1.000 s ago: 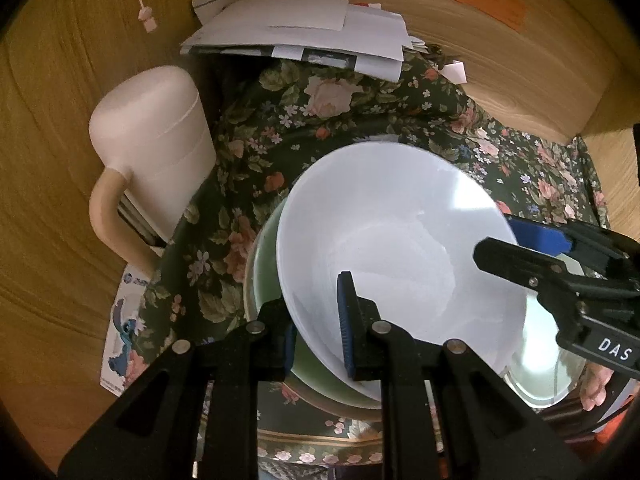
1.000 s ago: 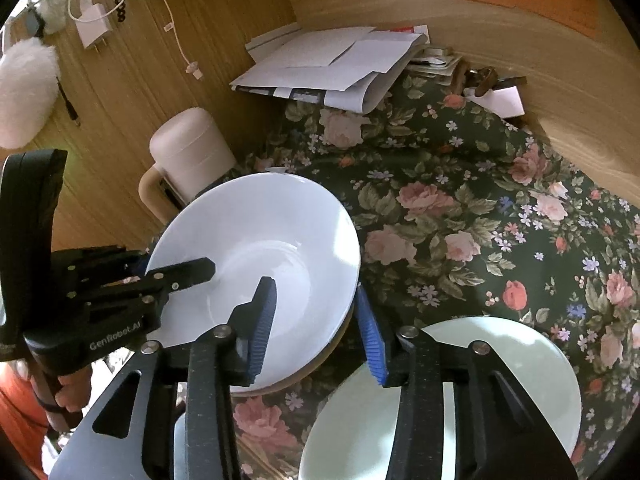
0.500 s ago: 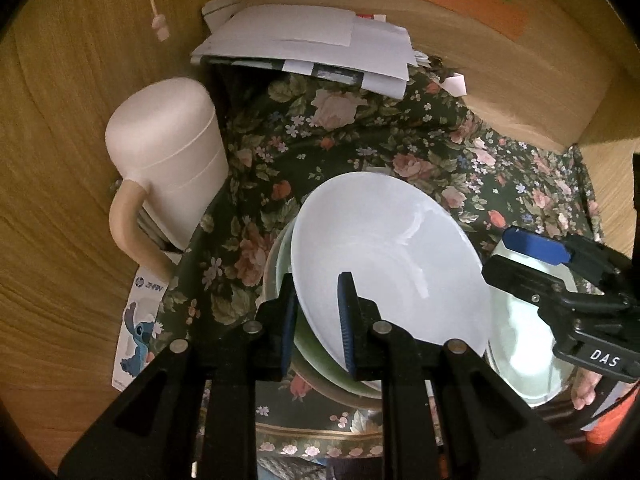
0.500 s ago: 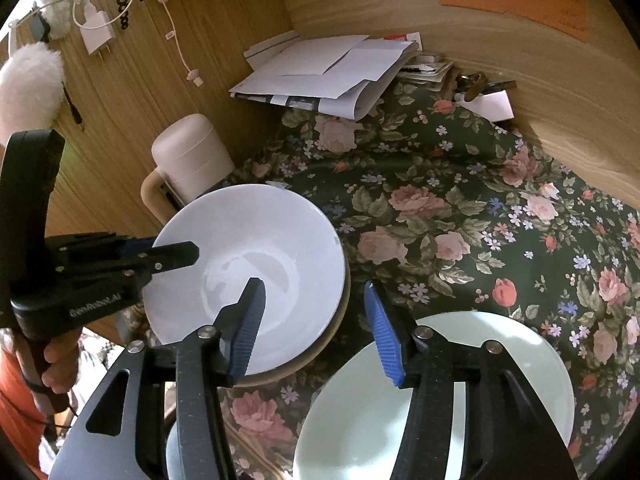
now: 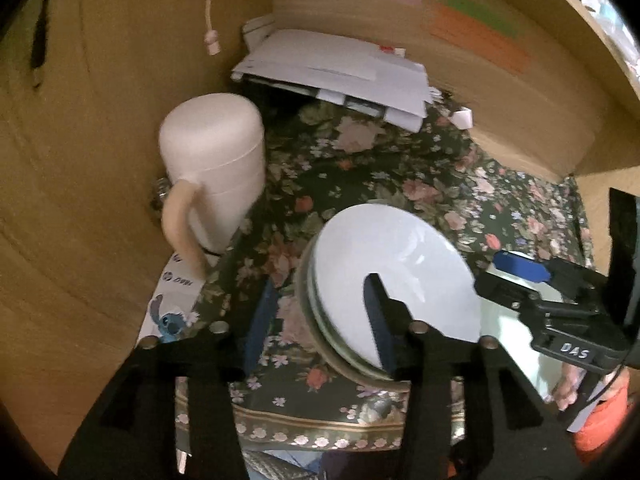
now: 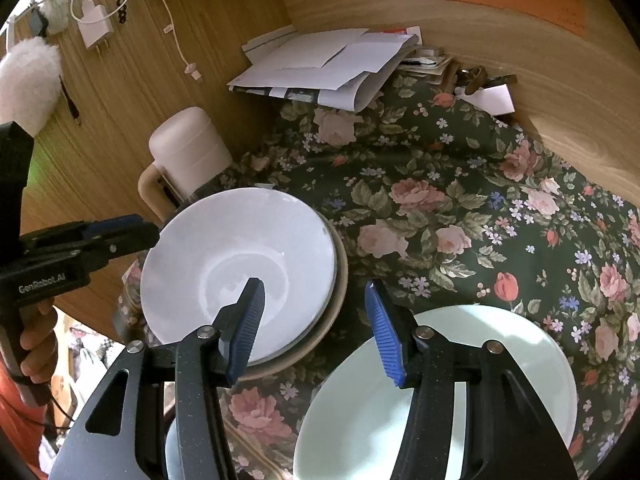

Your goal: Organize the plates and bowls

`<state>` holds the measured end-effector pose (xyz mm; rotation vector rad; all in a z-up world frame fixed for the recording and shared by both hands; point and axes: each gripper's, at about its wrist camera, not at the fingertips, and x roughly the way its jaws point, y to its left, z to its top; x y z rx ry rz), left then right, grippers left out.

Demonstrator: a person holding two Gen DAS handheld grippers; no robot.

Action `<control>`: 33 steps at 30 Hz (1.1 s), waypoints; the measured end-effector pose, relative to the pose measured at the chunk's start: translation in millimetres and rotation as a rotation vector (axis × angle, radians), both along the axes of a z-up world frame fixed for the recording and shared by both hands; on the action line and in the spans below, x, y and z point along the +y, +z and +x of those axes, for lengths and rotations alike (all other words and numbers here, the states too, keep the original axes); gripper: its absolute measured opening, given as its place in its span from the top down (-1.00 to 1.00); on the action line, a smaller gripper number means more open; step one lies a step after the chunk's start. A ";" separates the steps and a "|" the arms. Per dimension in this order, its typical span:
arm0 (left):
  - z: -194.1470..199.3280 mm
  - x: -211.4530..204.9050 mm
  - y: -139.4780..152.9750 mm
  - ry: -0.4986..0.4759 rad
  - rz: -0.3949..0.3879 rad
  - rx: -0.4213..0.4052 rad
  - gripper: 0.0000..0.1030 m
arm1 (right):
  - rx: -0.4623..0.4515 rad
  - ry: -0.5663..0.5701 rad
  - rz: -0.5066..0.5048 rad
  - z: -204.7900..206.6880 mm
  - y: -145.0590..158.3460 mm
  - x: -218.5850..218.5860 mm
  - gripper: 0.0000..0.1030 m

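Observation:
A white bowl (image 6: 240,268) sits nested on top of a stack of bowls, with a tan rim (image 6: 340,280) showing under it. It also shows in the left wrist view (image 5: 400,264). My left gripper (image 5: 316,312) is open, its fingers straddling the bowl's near rim without gripping it. My right gripper (image 6: 316,320) is open and empty, above the gap between the stack and a pale green plate (image 6: 480,380) at the lower right. The left gripper shows at the left of the right wrist view (image 6: 120,236).
A cream lidded mug (image 5: 216,172) with a handle stands left of the stack against the wooden wall. A pile of papers (image 6: 332,64) lies at the back. A floral cloth (image 6: 460,200) covers the surface. Chargers and cables (image 6: 96,24) hang on the left wall.
The left gripper has opened and let go of the white bowl, which now rests on the stack, and has drawn back. The right gripper has opened wider and pulled back a little.

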<state>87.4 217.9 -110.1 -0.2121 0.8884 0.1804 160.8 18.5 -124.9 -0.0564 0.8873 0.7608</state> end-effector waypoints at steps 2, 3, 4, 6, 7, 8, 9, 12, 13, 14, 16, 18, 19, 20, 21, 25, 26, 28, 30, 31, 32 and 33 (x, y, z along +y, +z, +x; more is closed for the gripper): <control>0.8 0.2 -9.0 -0.002 0.008 0.021 0.06 | 0.007 0.004 -0.006 0.2 -2.4 1.8 0.00; 0.8 1.1 -12.8 -0.002 0.000 0.031 0.06 | 0.009 0.006 -0.010 0.4 -3.5 2.8 0.00; 0.7 1.8 -17.3 -0.004 -0.015 0.042 0.05 | 0.013 0.009 -0.014 1.0 -4.8 3.8 0.00; 0.8 2.9 -25.4 -0.007 -0.046 0.050 0.00 | 0.026 0.013 -0.016 2.1 -6.8 5.1 0.00; 0.0 2.2 -27.1 -0.008 -0.053 0.050 -0.01 | 0.031 0.016 -0.017 2.6 -7.7 6.0 0.00; 0.1 1.4 -29.6 -0.013 -0.062 0.049 -0.01 | 0.034 0.018 -0.019 3.2 -8.8 7.0 0.00; 0.0 0.3 -30.9 -0.020 -0.067 0.049 -0.01 | 0.037 0.020 -0.021 3.5 -9.7 8.0 0.00; 2.4 -3.3 -36.8 -0.033 -0.079 0.062 -0.02 | 0.052 0.029 -0.025 4.5 -13.0 11.9 0.00; 3.4 -4.0 -39.1 -0.035 -0.085 0.069 -0.02 | 0.058 0.034 -0.025 4.6 -14.6 13.5 0.00; 4.1 -3.8 -41.5 -0.032 -0.093 0.077 -0.02 | 0.062 0.037 -0.026 4.9 -15.6 14.8 0.00; 5.6 -2.7 -47.5 -0.024 -0.112 0.089 -0.02 | 0.071 0.045 -0.030 4.4 -17.7 18.1 -0.01; 6.2 -1.5 -51.7 -0.019 -0.123 0.093 -0.02 | 0.069 0.048 -0.040 4.2 -19.7 21.2 -0.05; 6.2 -0.9 -53.3 -0.017 -0.129 0.094 -0.02 | 0.067 0.050 -0.048 4.1 -21.1 22.9 -0.05; 6.3 -0.2 -54.8 -0.015 -0.137 0.096 -0.02 | 0.071 0.053 -0.054 4.5 -22.7 24.5 -0.05; 6.6 -0.2 -56.2 -0.013 -0.143 0.098 -0.02 | 0.075 0.054 -0.058 5.0 -23.8 25.6 -0.05; 9.1 -2.0 -58.8 -0.011 -0.161 0.098 0.08 | 0.098 0.047 -0.061 10.1 -28.9 29.2 -0.03; 10.1 -3.1 -59.3 -0.018 -0.166 0.098 0.15 | 0.101 0.038 -0.058 11.8 -29.8 29.0 0.01; 12.1 -5.3 -60.1 -0.018 -0.155 0.099 0.15 | 0.104 0.029 -0.059 14.5 -31.8 29.5 0.06; 13.8 -5.9 -61.0 -0.012 -0.146 0.097 0.17 | 0.107 0.024 -0.064 16.3 -34.1 29.9 0.19; 14.4 -5.6 -61.5 -0.008 -0.145 0.096 0.19 | 0.112 0.021 -0.062 17.1 -35.9 29.9 0.20; 14.8 -5.5 -61.9 -0.005 -0.145 0.095 0.21 | 0.118 0.023 -0.060 18.4 -37.6 30.6 0.21; 15.1 -5.7 -62.0 -0.001 -0.143 0.093 0.21 | 0.121 0.024 -0.060 19.2 -38.4 30.9 0.21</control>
